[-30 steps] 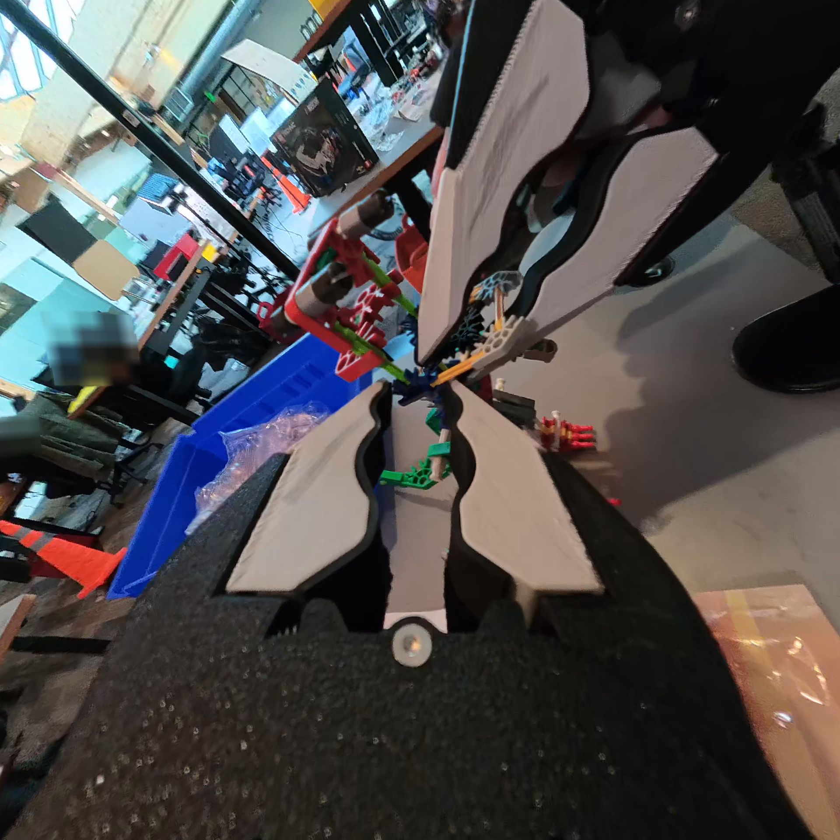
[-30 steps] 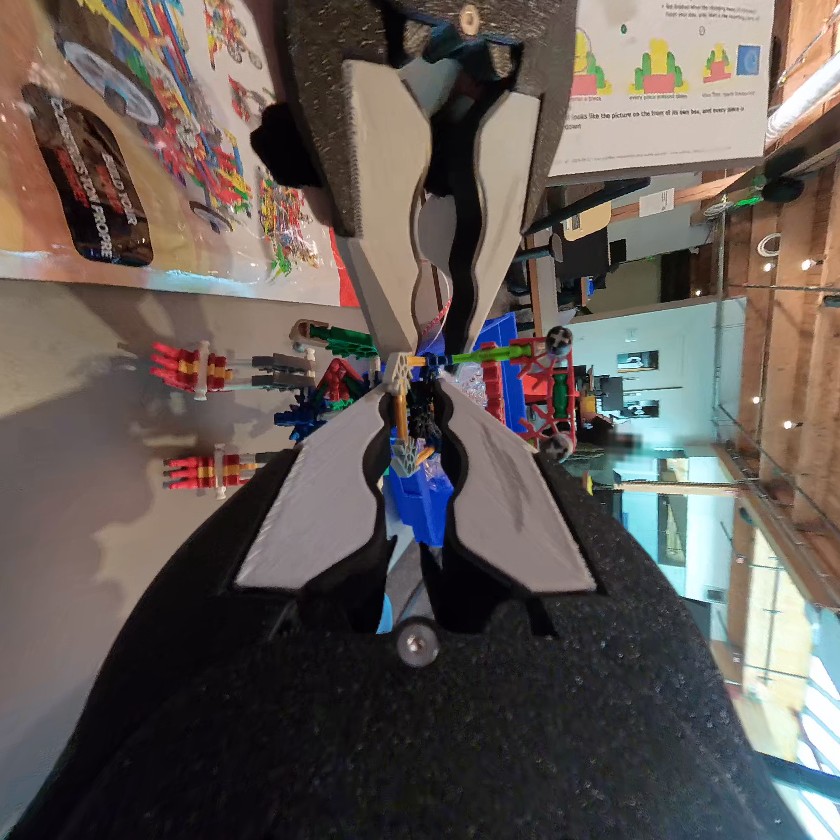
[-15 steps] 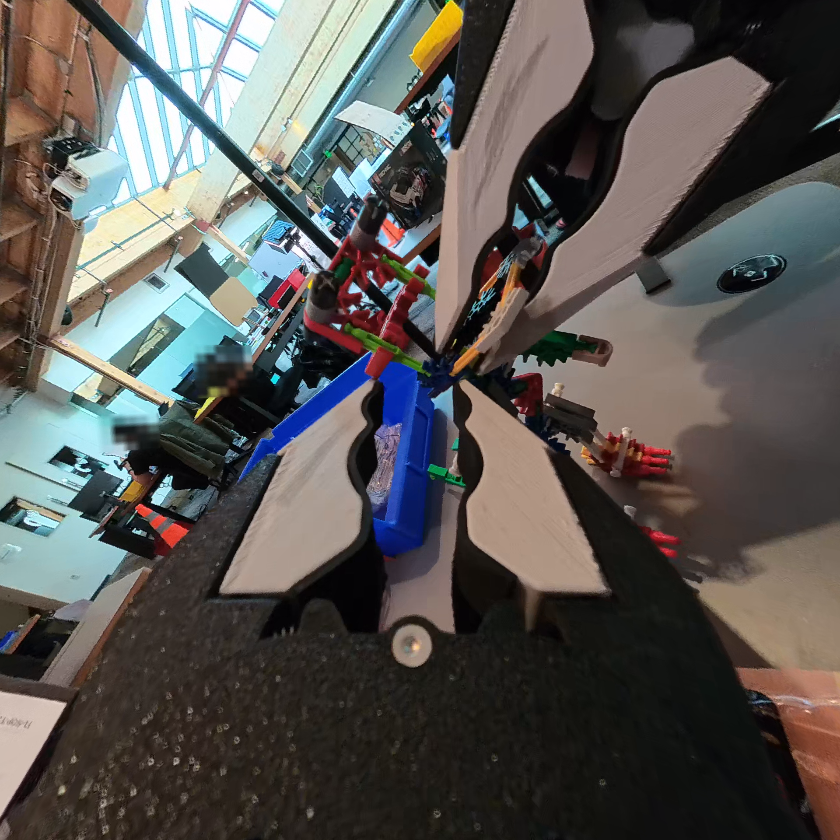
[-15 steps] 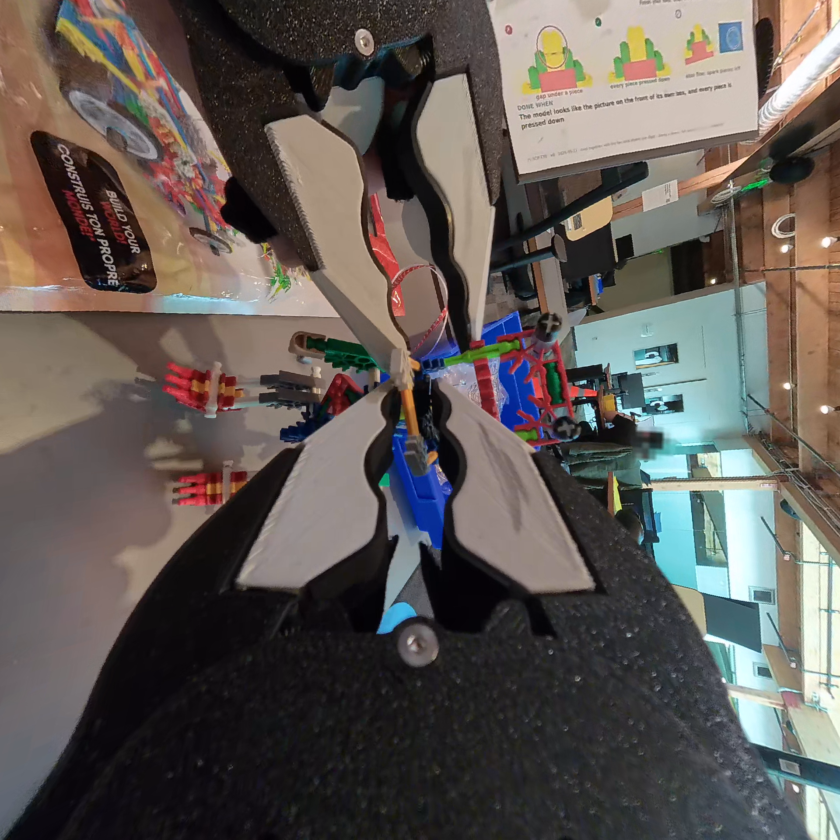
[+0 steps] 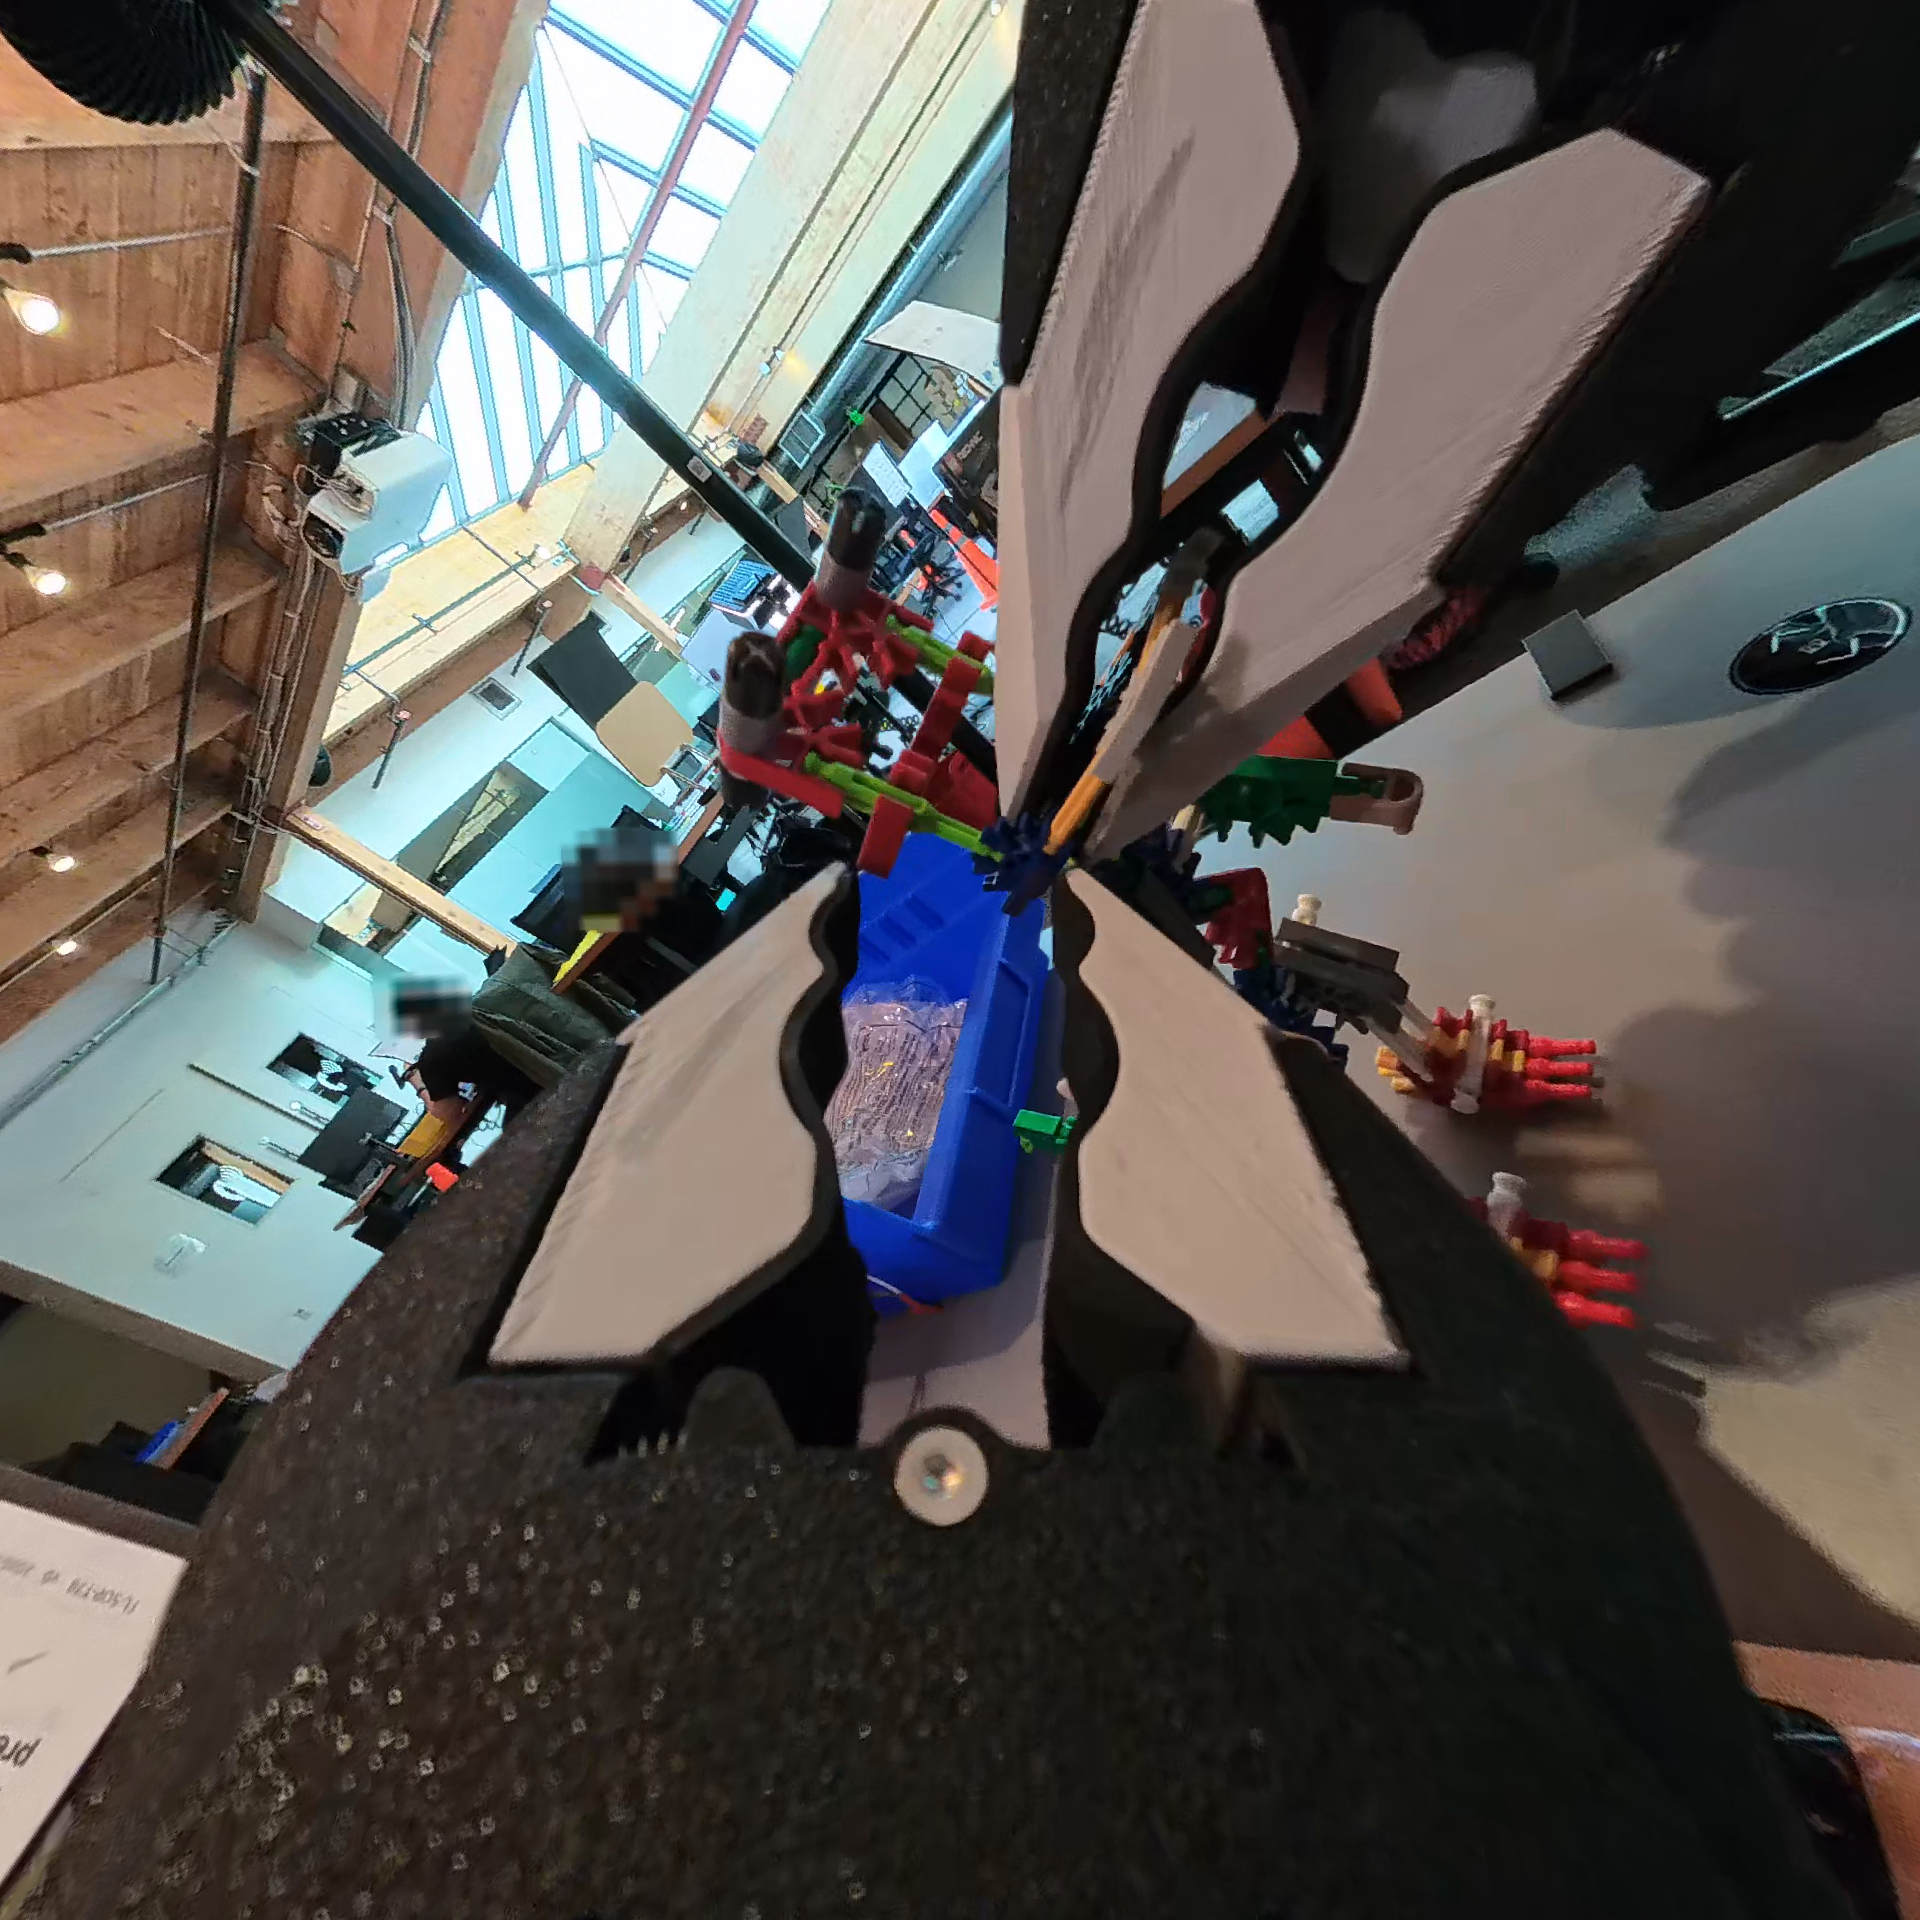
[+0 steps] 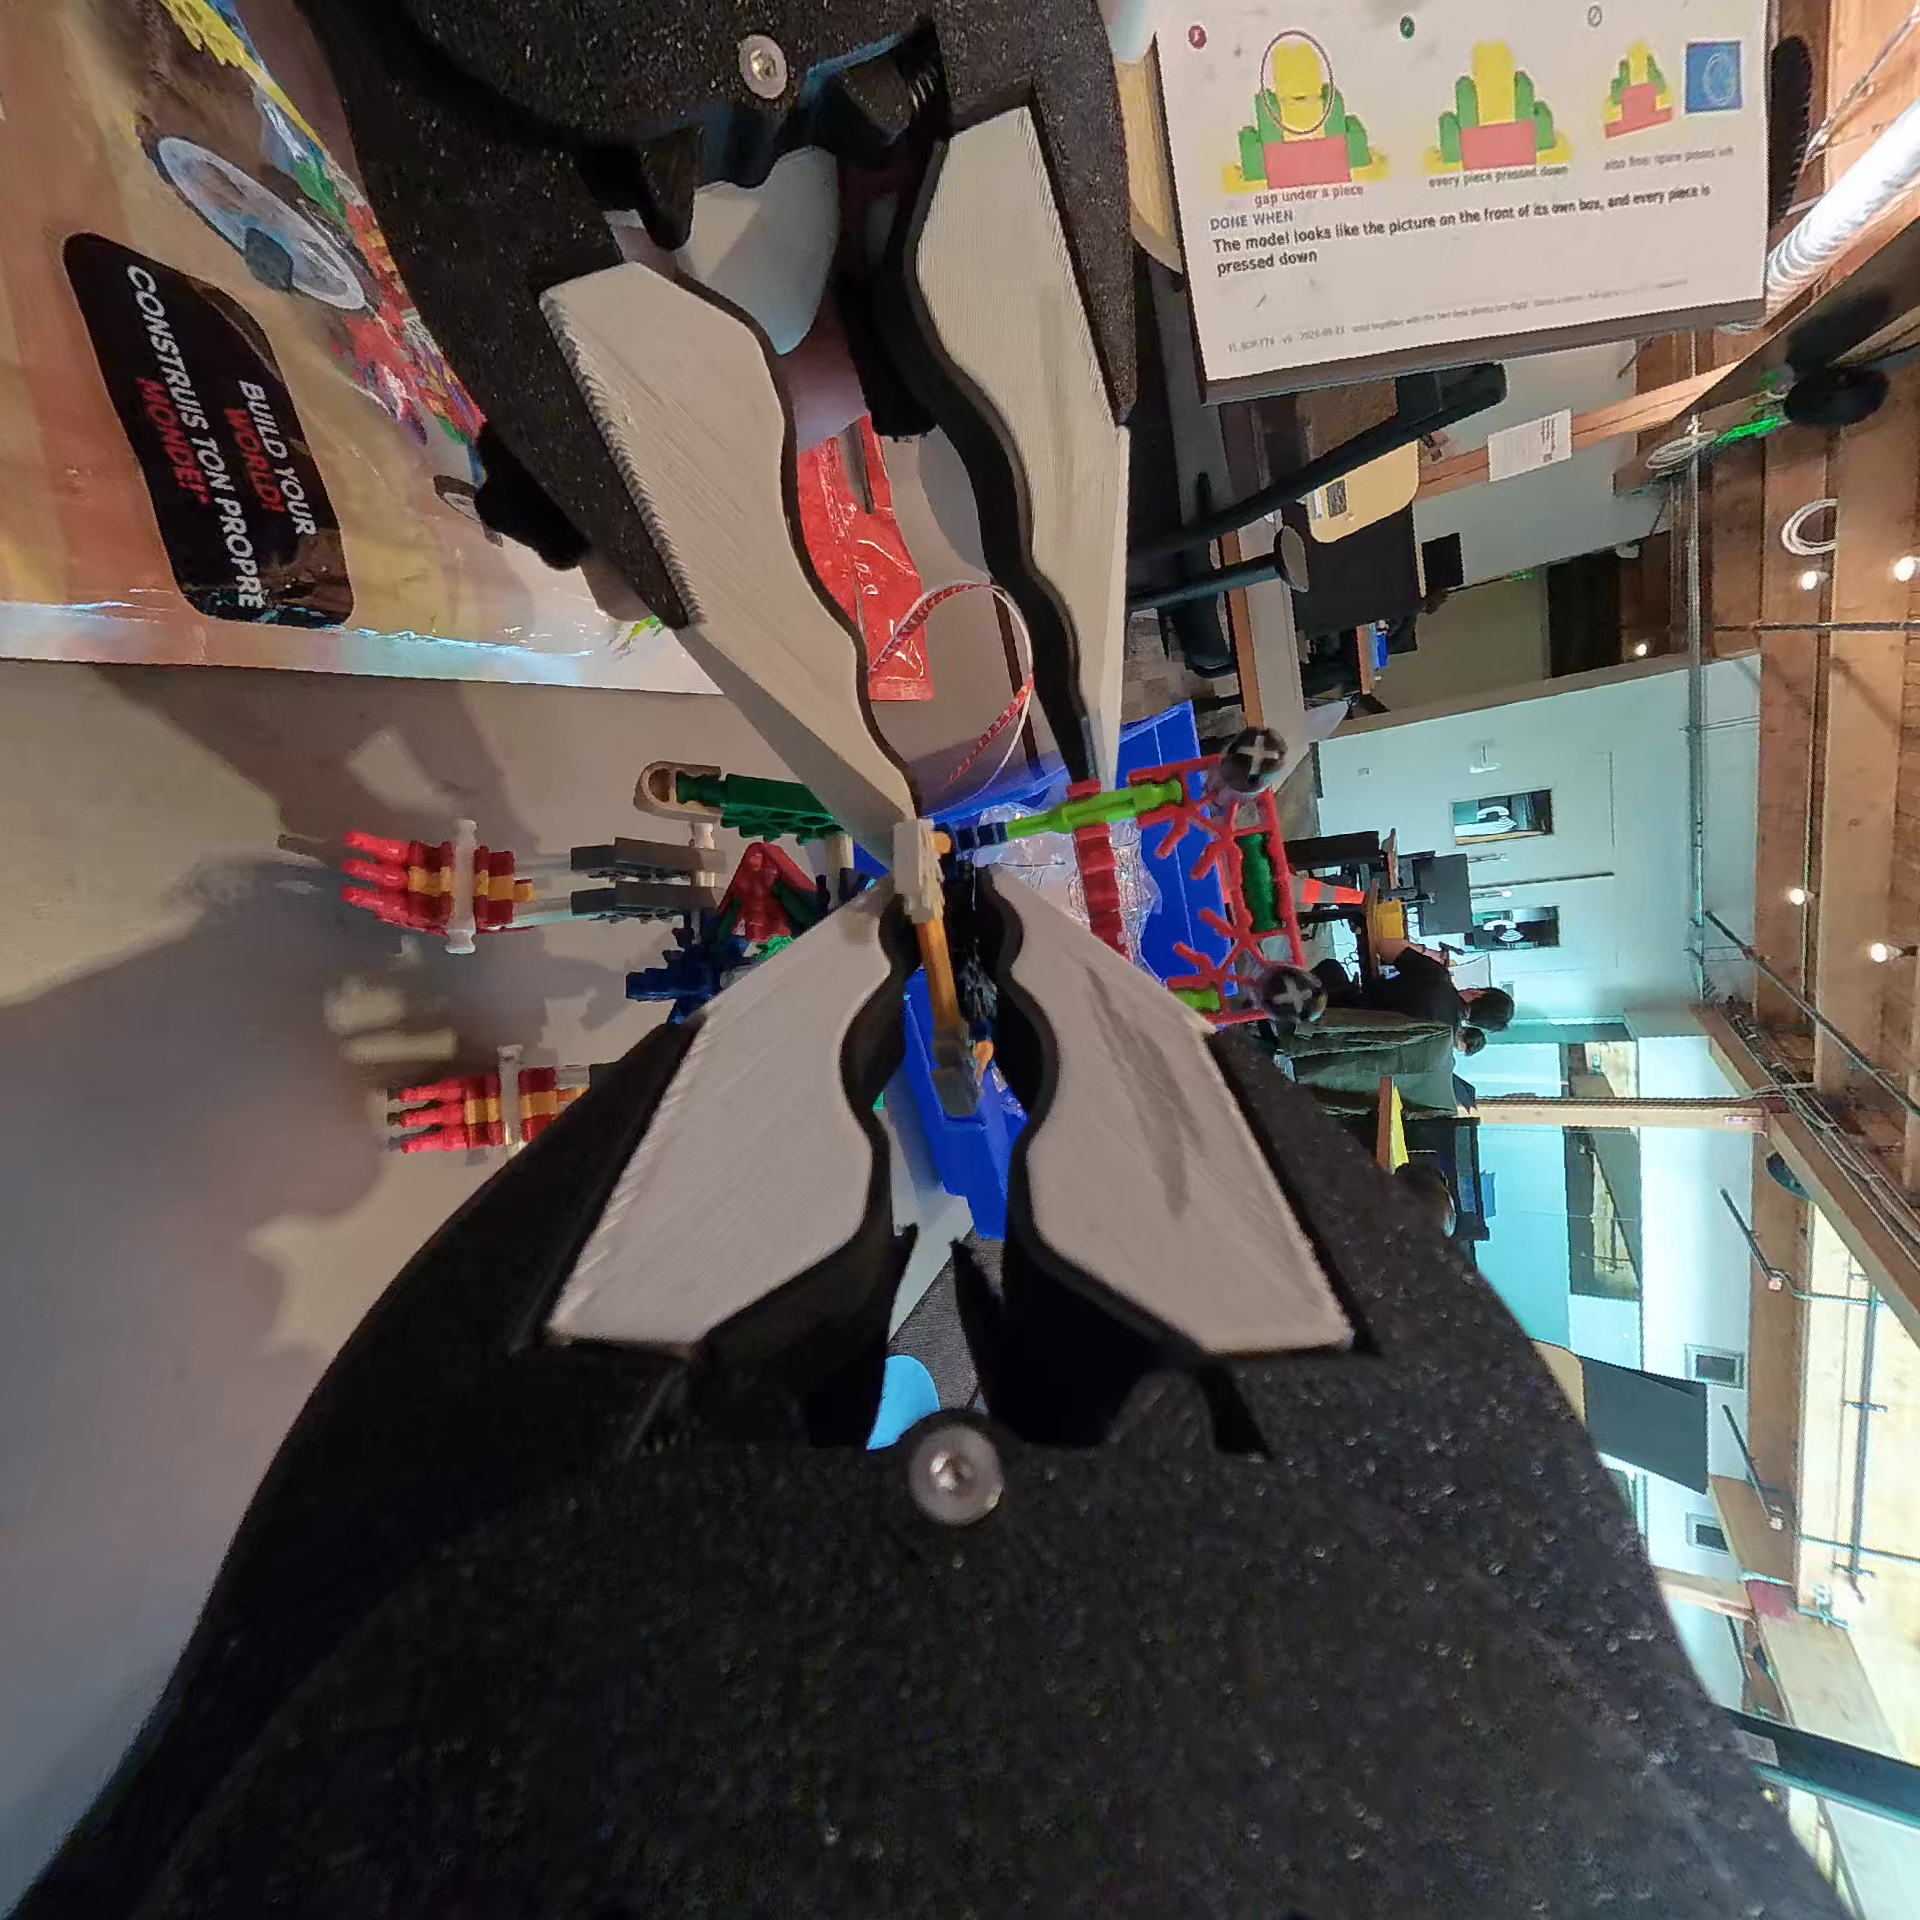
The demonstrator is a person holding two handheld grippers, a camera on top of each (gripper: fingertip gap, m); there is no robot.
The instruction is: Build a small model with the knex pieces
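Observation:
My right gripper [image 6: 940, 894] is shut on a small toy assembly: an orange rod [image 6: 940, 977] with a white connector [image 6: 916, 862] and a black spiky connector [image 6: 977, 987]. A blue connector [image 5: 1013, 852] and a lime green rod [image 6: 1091, 810] join it to a red frame with black wheels [image 5: 821, 675]. My left gripper [image 5: 956, 878] faces it tip to tip, jaws apart, with the blue connector by its right fingertip. In the right wrist view one finger of the left gripper [image 6: 1003, 795] touches the white connector. The right gripper also shows in the left wrist view [image 5: 1055, 826].
A blue bin [image 5: 997, 1226] holding a clear plastic bag stands behind on the grey table [image 5: 1714, 935]. Red and yellow toy pieces [image 5: 1486, 1060] and a green piece [image 5: 1278, 795] lie on the table. A printed toy box [image 6: 260, 416] and an instruction sheet [image 6: 1455, 187] stand nearby. My two grippers' fingertips are within a few centimetres of each other.
My left gripper's jaws have widened and it has tilted upward. The rod assembly has turned in the right gripper, from flat-on to edge-on along the fingers.

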